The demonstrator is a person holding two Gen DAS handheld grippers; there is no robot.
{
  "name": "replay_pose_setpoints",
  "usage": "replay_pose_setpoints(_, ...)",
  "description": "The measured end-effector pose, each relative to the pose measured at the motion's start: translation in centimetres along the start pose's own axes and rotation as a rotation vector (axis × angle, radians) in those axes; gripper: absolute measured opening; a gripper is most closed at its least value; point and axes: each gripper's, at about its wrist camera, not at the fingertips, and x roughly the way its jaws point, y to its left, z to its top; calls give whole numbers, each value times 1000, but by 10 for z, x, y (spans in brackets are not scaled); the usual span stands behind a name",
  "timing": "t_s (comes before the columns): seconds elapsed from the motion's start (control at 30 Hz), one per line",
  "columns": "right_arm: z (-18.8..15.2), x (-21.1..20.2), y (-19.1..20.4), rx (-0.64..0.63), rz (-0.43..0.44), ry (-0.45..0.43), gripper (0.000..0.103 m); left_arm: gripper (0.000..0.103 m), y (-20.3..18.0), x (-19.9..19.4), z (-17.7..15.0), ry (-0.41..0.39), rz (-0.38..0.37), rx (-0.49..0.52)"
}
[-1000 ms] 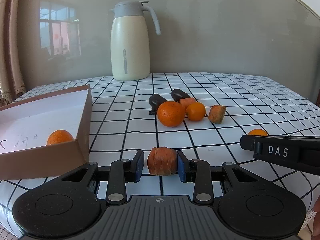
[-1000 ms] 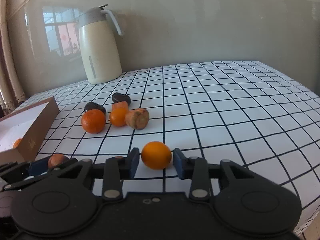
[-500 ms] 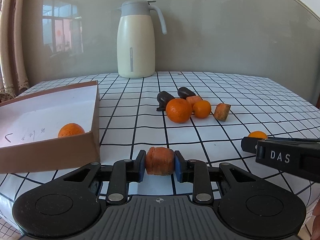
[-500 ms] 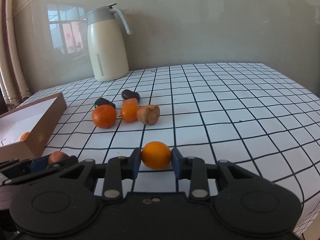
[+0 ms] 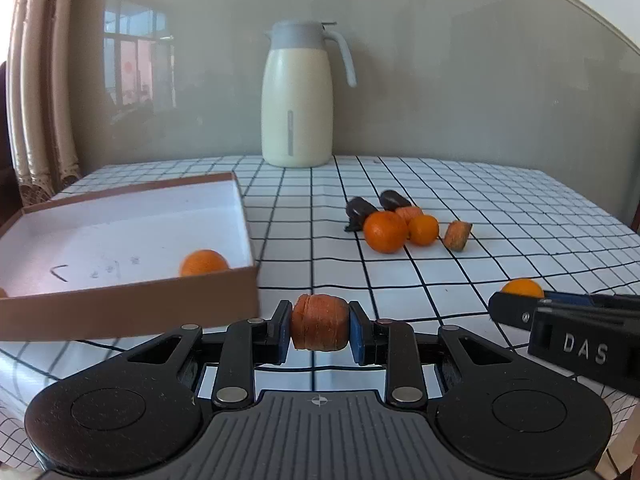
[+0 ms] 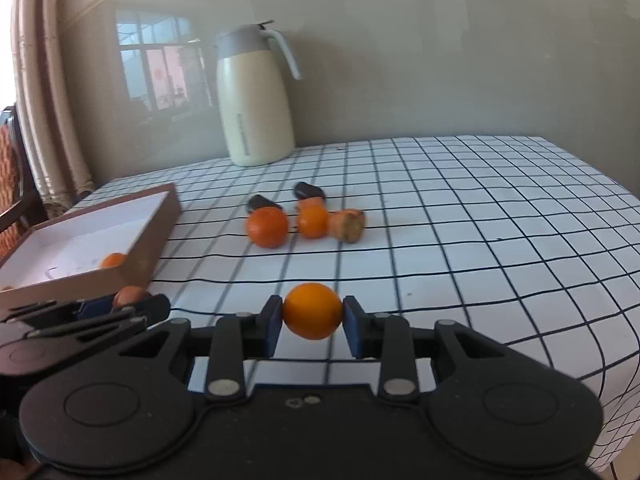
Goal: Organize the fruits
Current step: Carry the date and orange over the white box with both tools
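Left wrist view: showed the desk (image 5: pixel 500 208) under a white cloth with a black grid, backed by a grey wall. Carried a shallow brown box (image 5: pixel 132 300) with a white inside at the near left, open on top, with 1 orange (image 5: pixel 203 263) lying in its near right corner. Stood a cream thermos jug (image 5: pixel 297 96) with a grey lid and handle at the far edge, against the wall. Held a loose cluster near the middle: 1 larger orange (image 5: pixel 385 232), 1 smaller orange (image 5: pixel 423 230) just beside it, 2 dark pieces (image 5: pixel 360 209) behind them, an orange-coloured chunk (image 5: pixel 409 213) behind, and a cut brownish piece (image 5: pixel 458 235) at the right end. Showed the left hand-held gripper (image 5: pixel 320 328) clenched on a ridged orange-brown fruit piece (image 5: pixel 319 327), blue pads pressed against both its sides, just right of the box's near corner. Caught the right hand-held gripper (image 5: pixel 520 300) entering from the right, lettered "DAS".

Right wrist view: showed the right hand-held gripper (image 6: pixel 313 318) grasping a round orange fruit (image 6: pixel 313 311) between its blue pads, above the near part of the desk (image 6: pixel 480 220), well apart from the cluster. Showed the box (image 6: pixel 100 276) at the left and the left hand-held gripper (image 6: pixel 128 300) low beside it, its fruit piece partly hidden.
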Motion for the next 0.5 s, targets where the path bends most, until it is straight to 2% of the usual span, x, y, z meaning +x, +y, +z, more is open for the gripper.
replay_pose_setpoints(0.5,7,-40,61,-82,127,-53,24,30,51,-58,-1,-42,51,-34)
